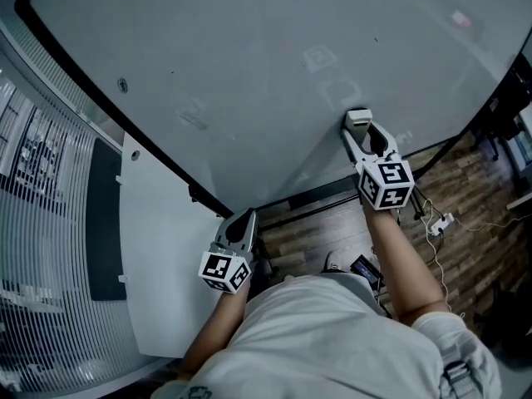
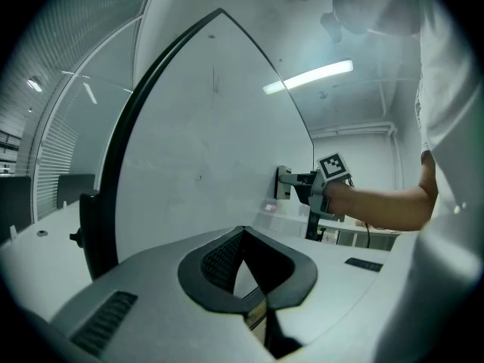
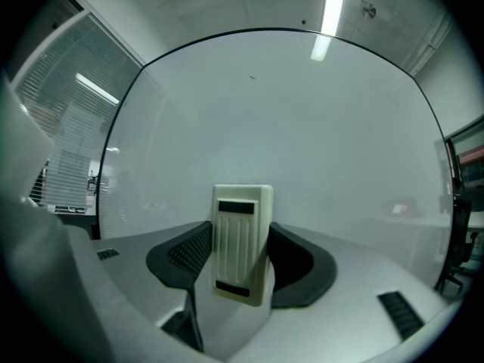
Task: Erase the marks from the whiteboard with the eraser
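I've got my right gripper (image 1: 359, 125) clamped on the eraser (image 3: 242, 242). It sits upright between the jaws, touching the whiteboard (image 1: 249, 65) near its lower edge. Left gripper (image 1: 243, 221) hangs just off that edge, jaws together, nothing in them.

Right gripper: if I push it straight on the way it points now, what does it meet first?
The whiteboard. The right gripper, shut on the eraser, faces it squarely, so the eraser lands first. The left gripper view shows it at or very near the surface; contact is unclear.
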A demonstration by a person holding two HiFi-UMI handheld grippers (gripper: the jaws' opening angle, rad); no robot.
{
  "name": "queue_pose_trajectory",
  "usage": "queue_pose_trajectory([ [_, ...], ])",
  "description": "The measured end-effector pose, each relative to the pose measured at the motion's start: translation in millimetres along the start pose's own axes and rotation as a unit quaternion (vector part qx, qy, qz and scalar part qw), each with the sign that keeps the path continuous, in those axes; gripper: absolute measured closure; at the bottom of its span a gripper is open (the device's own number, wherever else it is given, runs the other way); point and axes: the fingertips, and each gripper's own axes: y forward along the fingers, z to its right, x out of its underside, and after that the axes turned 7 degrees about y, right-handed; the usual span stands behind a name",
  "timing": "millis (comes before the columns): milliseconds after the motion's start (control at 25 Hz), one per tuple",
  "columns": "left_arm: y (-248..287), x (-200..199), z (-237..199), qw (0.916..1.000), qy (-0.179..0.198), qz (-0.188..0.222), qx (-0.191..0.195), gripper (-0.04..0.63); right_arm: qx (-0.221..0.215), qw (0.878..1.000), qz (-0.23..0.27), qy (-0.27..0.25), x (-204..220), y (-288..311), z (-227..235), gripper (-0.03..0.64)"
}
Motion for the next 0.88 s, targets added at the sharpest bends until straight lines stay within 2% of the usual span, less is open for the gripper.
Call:
queue_pose_trajectory([
  [280,-32,-1,-11,0.9998,-0.002,0.008,-0.016,0.588,-0.068,0.997,0.007,-0.036,-5,16,-113,0.38],
  [600,-61,2,-19,0.999,-0.007,0.009,-0.042,0.589,-0.162,0.984,0.011,-0.076,-4,27,-247,0.38],
  [720,-63,4,-20,0.9989,-0.007,0.006,-0.047,0.588,-0.192,0.978,0.007,-0.082,-2,31,-276,0.38],
  [880,-60,4,-16,0.9989,-0.006,0.004,-0.046,0.588,-0.212,0.975,-0.002,-0.069,-3,31,-284,0.38],
])
